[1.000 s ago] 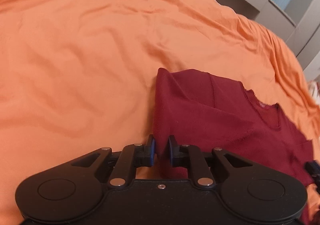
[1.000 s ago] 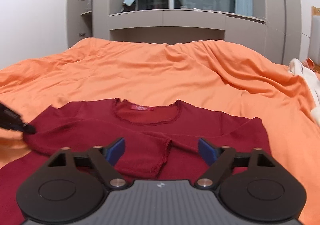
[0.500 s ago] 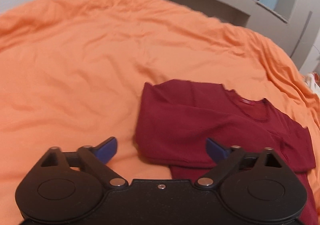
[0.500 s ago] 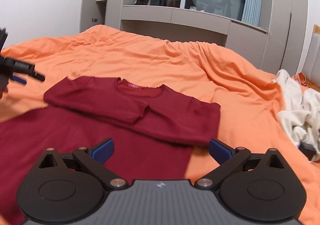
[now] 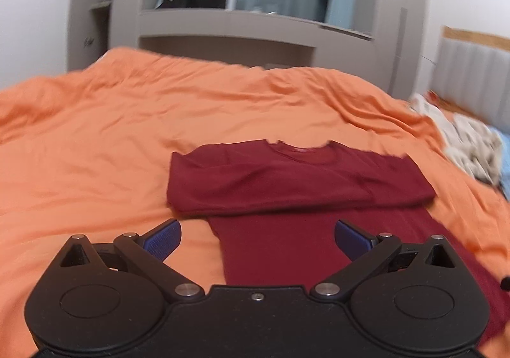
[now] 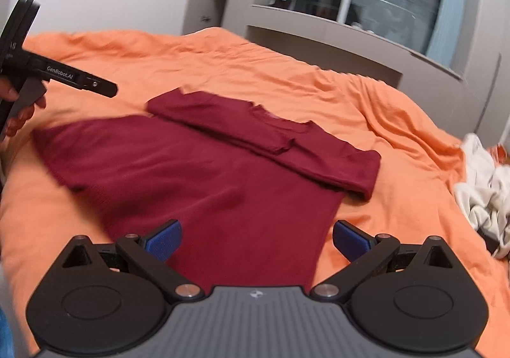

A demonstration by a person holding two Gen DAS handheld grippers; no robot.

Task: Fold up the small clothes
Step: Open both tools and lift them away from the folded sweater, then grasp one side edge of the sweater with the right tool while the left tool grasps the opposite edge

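- We work on a bed (image 5: 95, 135) spread with an orange cover that reaches to every edge in view; grey cabinets and a dark window stand beyond its far edge.
- Our dark red long-sleeved top (image 5: 287, 179) (image 6: 223, 173) lies flat toward the near edge of the bed. Its sleeves are folded in across the chest, making a wide band at the collar end, while the narrower body runs from that band toward us.
- Its long axis runs from the collar at the far end to the hem at the near end. In both wrist views the hem end passes under the fingers, so the top lies straight ahead of and below both grippers.
- Our left gripper (image 5: 257, 238) has just been opening; its blue fingers (image 5: 162, 238) stand wide apart with nothing clamped, over the left edge of the body.
- Our right gripper (image 6: 256, 238) also has its fingers (image 6: 350, 240) fully apart and empty, over the right edge of the body. We judge each hand nearest its own hem corner, for folding hem toward collar.
- A heap of pale clothes (image 6: 481, 186) lies toward the bed's right edge, well apart from the top; nothing blocks the way.
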